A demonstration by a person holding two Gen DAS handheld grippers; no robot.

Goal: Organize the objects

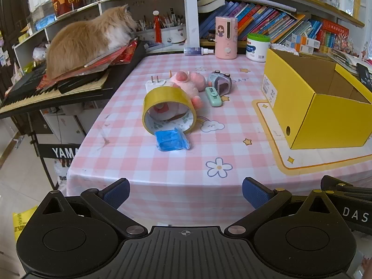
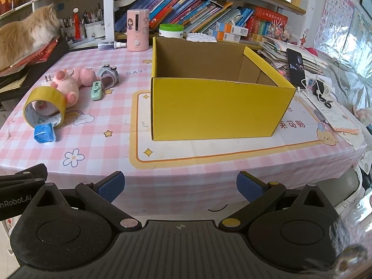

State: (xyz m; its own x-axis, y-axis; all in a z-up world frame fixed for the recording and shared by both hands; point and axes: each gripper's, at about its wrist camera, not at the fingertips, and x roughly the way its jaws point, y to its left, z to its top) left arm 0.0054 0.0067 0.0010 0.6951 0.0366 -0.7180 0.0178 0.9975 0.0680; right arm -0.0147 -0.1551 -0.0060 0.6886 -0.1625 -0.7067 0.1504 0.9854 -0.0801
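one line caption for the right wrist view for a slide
Open right tool faces an open yellow box, with tape roll and pink plush at left.

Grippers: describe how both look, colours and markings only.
Both are alike: the left gripper and right gripper have matte black ribbed bodies, round black hubs, black linkage arms with silver or brass rivets, and blue textured pads. White lettering marks their sides.

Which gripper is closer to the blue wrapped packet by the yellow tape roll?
Left. The left gripper faces the blue wrapped packet nearly straight ahead across the table edge, while the right gripper sits before the yellow cardboard box, packet far to its left.
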